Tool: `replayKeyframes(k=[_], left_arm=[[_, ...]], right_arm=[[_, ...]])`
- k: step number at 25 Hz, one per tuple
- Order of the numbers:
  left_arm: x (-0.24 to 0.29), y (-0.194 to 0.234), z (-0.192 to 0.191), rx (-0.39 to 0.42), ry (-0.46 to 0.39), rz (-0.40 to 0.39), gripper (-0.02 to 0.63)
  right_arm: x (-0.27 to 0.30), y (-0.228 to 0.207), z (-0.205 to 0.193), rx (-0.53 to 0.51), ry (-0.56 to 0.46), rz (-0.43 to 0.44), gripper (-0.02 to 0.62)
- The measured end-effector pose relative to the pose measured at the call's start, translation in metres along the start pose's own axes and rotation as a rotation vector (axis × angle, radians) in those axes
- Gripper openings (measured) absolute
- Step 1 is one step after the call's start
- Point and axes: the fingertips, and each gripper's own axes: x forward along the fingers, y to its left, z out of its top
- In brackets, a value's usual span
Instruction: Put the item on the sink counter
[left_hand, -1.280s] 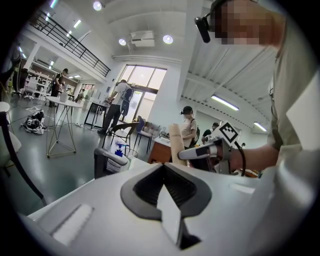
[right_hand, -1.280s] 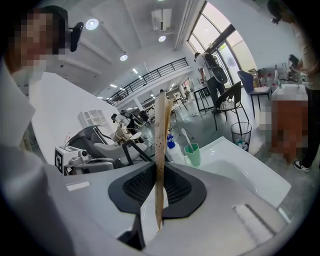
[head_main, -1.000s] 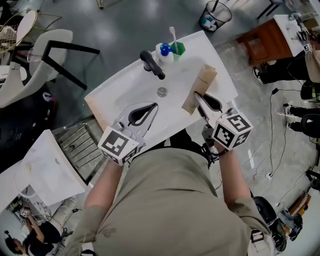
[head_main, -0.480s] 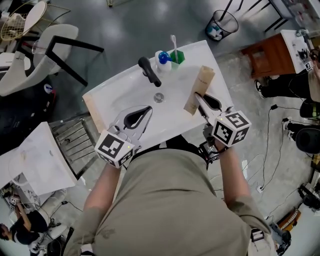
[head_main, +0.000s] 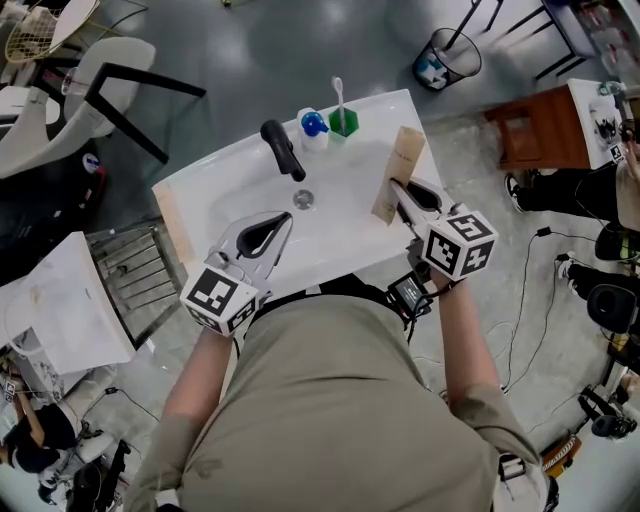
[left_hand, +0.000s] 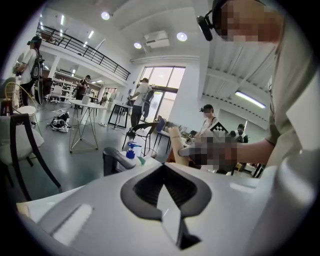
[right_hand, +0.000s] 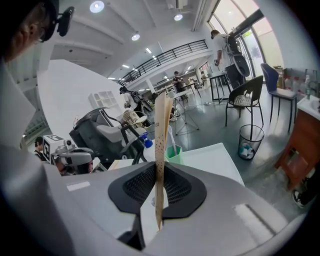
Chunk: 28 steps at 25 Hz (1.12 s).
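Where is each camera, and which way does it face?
Head view: on the person's head, facing down at the sink counter; torso, arms, grippers show.
Left gripper view: on the left gripper, along its shut jaws toward the faucet.
Right gripper view: on the right gripper, along jaws clamping the tan packet.
All share the packet.

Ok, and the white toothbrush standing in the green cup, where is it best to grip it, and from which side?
Probably the bare handle of the toothbrush just above the green cup, coming from the person's right. It stands nearly upright, and the blue-capped bottle crowds its left.
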Motion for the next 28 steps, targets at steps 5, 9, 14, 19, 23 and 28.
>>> replayKeyframes(k=[5, 9, 14, 19, 23, 28], left_arm=[[0.011, 0.001, 0.002, -0.012, -0.005, 0.021, 0.006], [0.016, 0.002, 0.0, -0.027, -0.009, 0.038, 0.006], [0.022, 0.003, -0.005, -0.048, -0.008, 0.061, 0.006], [0.028, 0.002, -0.01, -0.06, -0.006, 0.075, 0.006], [0.032, 0.002, -0.015, -0.077, 0.0, 0.083, 0.006], [0.036, 0.0, -0.019, -0.082, 0.008, 0.092, 0.006]], right_arm=[[0.005, -0.023, -0.001, -0.041, 0.059, -0.008, 0.054], [0.01, -0.042, -0.004, -0.086, 0.108, -0.028, 0.054], [0.018, -0.066, -0.011, -0.128, 0.17, -0.043, 0.054], [0.025, -0.092, -0.016, -0.161, 0.223, -0.063, 0.054], [0.031, -0.112, -0.019, -0.19, 0.26, -0.082, 0.054], [0.038, -0.138, -0.027, -0.215, 0.313, -0.105, 0.054]])
